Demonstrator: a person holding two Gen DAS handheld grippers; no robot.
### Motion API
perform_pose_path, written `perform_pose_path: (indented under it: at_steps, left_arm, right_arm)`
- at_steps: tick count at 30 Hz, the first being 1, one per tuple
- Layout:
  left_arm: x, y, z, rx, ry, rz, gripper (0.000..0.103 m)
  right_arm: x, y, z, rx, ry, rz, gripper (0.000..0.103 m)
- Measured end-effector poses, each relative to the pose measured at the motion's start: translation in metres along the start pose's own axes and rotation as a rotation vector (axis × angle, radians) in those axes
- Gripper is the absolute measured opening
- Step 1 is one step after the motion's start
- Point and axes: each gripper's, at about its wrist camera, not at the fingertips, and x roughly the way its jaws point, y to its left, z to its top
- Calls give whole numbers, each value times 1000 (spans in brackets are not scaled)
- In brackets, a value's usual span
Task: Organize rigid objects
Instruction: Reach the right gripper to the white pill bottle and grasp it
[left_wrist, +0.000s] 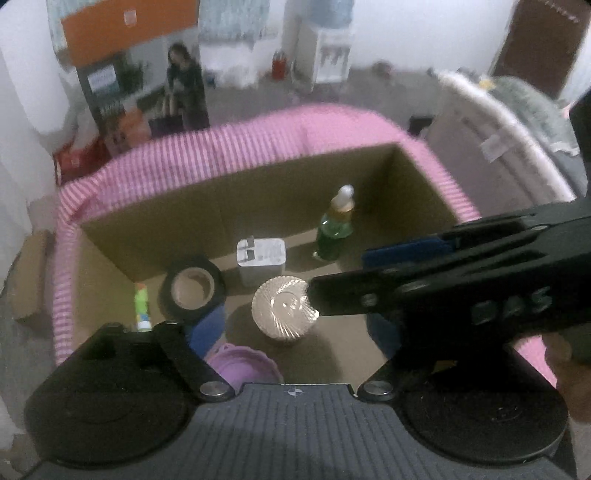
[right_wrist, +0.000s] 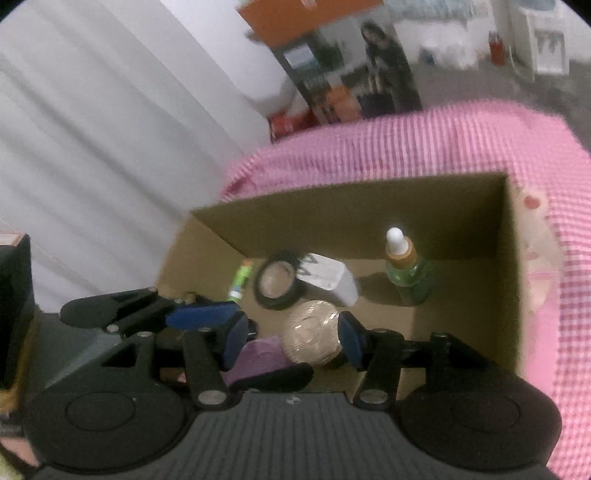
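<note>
Jaws wide on my right gripper (right_wrist: 291, 341), pads either side of the ribbed gold jar lid (right_wrist: 314, 334) down in the cardboard box (right_wrist: 332, 218); left gripper (left_wrist: 295, 332) also spread, hovering above. That lid looks hard, glossy, likely slippery, so I'd pinch its ribbed sides. Tape roll (left_wrist: 192, 291), charger (left_wrist: 261, 258) and fragile-looking dropper bottle (left_wrist: 334, 232) stand close behind

The right gripper (right_wrist: 291, 341) hangs over a cardboard box (right_wrist: 476, 314) with its jaws apart around a ribbed silver lid (right_wrist: 312, 334). Deeper in the box stand a green dropper bottle (right_wrist: 408, 275), a black tape roll (right_wrist: 277, 286) and a white charger (right_wrist: 332, 278). The left gripper (right_wrist: 207, 315) crosses in from the left.
</note>
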Motion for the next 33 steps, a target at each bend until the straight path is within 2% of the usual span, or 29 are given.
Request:
perform_pose_path:
  at_steps: [6,9,13,16,20,25,28,31,33]
  left_arm:
    - [-70,-7,-48,11,-145,-22,96]
    - [-97,-11,-81,12,-235,5,99]
    - [-117,-15,-125,14,-343,101,99]
    - [-118,-14,-153,21,-406,185,101]
    - [-99,-4,-172,3,-380,246,102]
    - [-60,14,-176,-61,-326,263,100]
    - [-42,21,-175,-70,-303,271,95]
    - [-29,27,-173,-74,-277,290,86]
    - [-24,32,-172,-89,-268,276,82]
  right_arm:
    - [-68,25,-51,-45,-154,83,77]
    - [-85,35,-79,-43,-191,143,82]
    - [-90,44,-115,-43,-208,183,91]
    - [-78,52,-134,-36,-201,187,91]
    - [-58,63,-151,-28,-175,190,91]
    - [-21,72,-146,-7,-134,183,91]
    - [-2,78,-141,11,-104,196,90]
    - [16,84,-134,14,-85,196,89]
    - [27,88,-129,19,-72,194,87]
